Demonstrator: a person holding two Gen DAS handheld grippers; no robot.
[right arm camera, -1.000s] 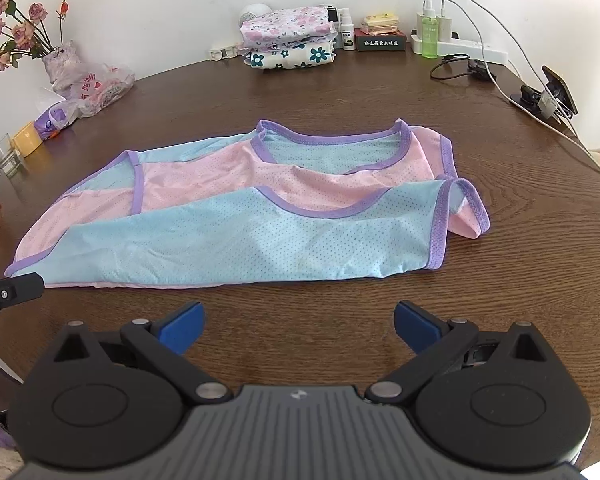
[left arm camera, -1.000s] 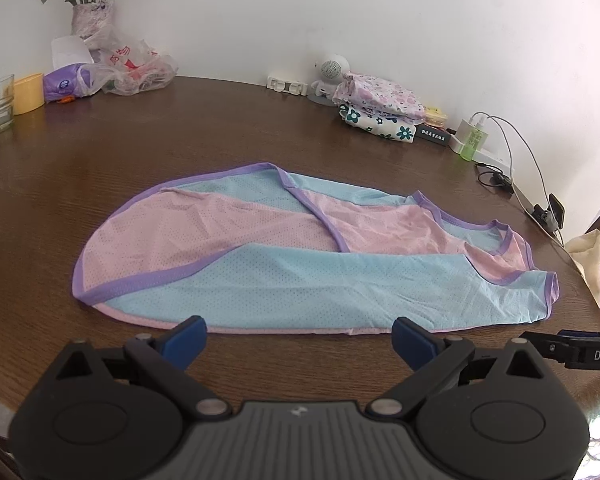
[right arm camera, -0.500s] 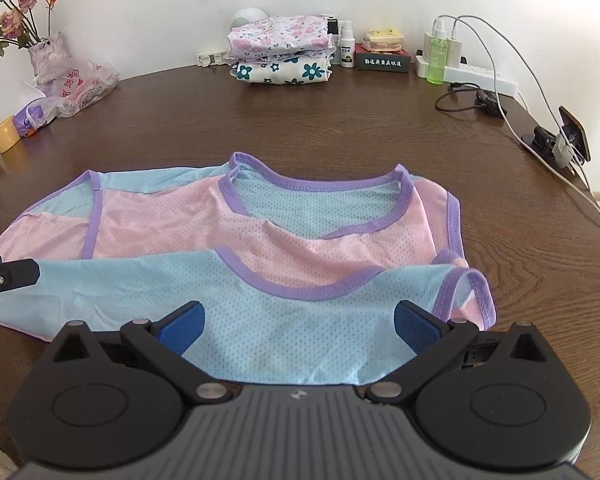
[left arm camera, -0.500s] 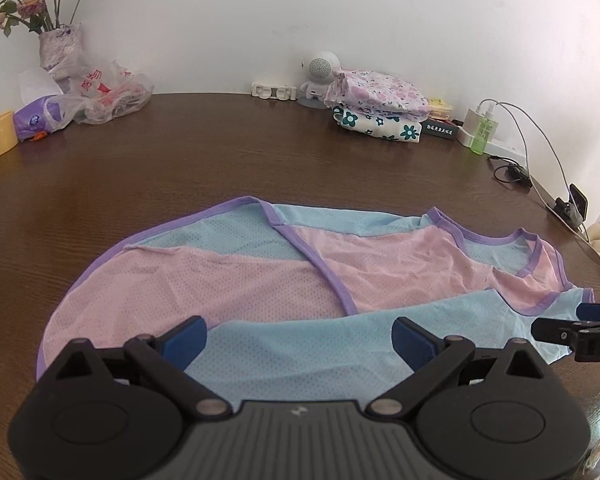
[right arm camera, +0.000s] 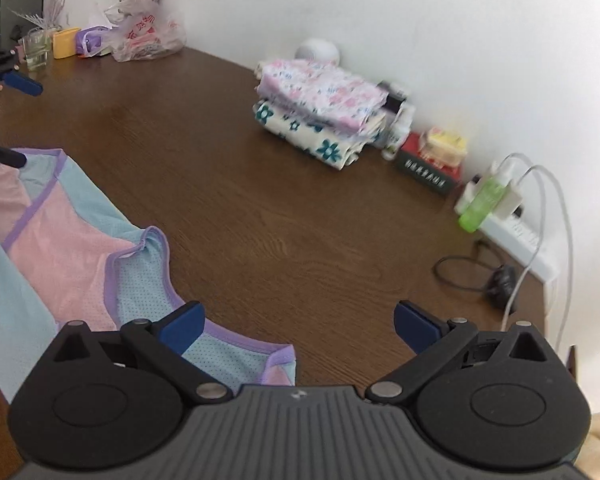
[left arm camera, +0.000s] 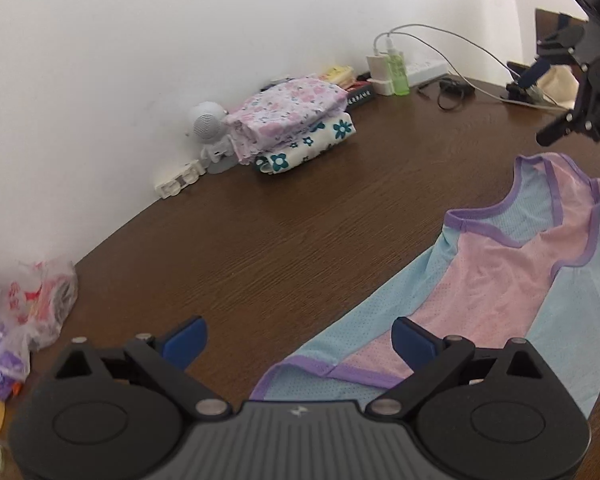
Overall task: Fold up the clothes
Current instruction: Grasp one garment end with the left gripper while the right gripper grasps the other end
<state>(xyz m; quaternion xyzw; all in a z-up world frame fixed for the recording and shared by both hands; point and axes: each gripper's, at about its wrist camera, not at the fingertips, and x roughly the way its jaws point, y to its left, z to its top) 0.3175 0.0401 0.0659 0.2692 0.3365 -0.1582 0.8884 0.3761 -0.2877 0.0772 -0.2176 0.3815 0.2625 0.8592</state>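
pink and pale-blue mesh garment with purple trim (left arm camera: 496, 292) lies flat on the round dark-brown wooden desk (left arm camera: 292, 232). left claw (left arm camera: 298, 338) spread wide over its edge, gripping nothing. right claw (right arm camera: 298, 322) likewise wide, empty, over the neckline.

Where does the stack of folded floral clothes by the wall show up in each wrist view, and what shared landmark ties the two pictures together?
Left wrist view: the stack of folded floral clothes sits upper centre, against the wall, right of a round white gadget.
Right wrist view: the same stack sits upper centre, slightly right, with that gadget behind it.
Shared landmark: the green bottle, right of the stack in both views.
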